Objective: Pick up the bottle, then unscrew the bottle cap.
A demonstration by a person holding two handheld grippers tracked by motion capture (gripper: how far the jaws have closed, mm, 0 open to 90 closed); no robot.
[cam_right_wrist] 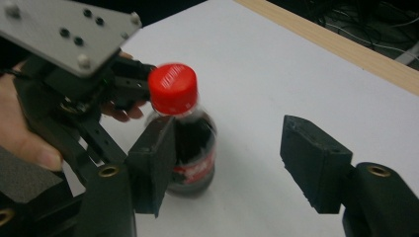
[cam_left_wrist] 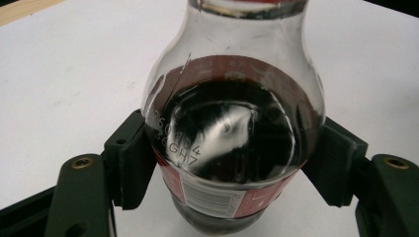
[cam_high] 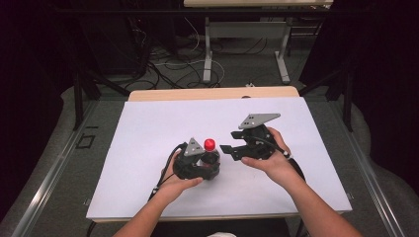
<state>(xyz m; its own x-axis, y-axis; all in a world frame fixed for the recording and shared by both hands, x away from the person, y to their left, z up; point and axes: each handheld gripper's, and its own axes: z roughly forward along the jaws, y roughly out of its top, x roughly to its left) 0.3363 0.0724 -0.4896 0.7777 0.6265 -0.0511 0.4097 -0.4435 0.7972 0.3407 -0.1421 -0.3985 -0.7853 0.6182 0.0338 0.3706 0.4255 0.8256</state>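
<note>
On the white table point(cam_high: 148, 148), a little left of the middle, a small bottle point(cam_high: 210, 157) is standing upright. The left tongs point(cam_high: 200, 165) are pinching it around its round belly, and in the left gripper view their two black pads point(cam_left_wrist: 131, 158) are pressing on both sides of the clear plastic. The left hand point(cam_high: 175, 182) is holding those tongs low by the table.

Moving to the right, the right tongs point(cam_high: 228, 149) are hanging in the air just beside the bottle, a bit above the table. Their jaws are spread apart and nothing is sitting between them. In the right gripper view the red cap point(cam_right_wrist: 173, 89) is showing just past the left pad point(cam_right_wrist: 153, 163), and the bottle is standing off to that side, not in the gap. The right hand point(cam_high: 274, 160) is holding those tongs from the side.

Here is what could go wrong, I think. The right tongs are not lined up with the cap, so if they close now they may be grabbing only air. If they bump the cap sideways, the bottle may be tipping in the left tongs. The belly is smooth and round, so it may be slipping if the bottle gets twisted hard.

The bottle is small and see-through, with dark drink filling the lower part, a red label point(cam_left_wrist: 217, 195) with a barcode, and a red ridged cap on top.
</note>
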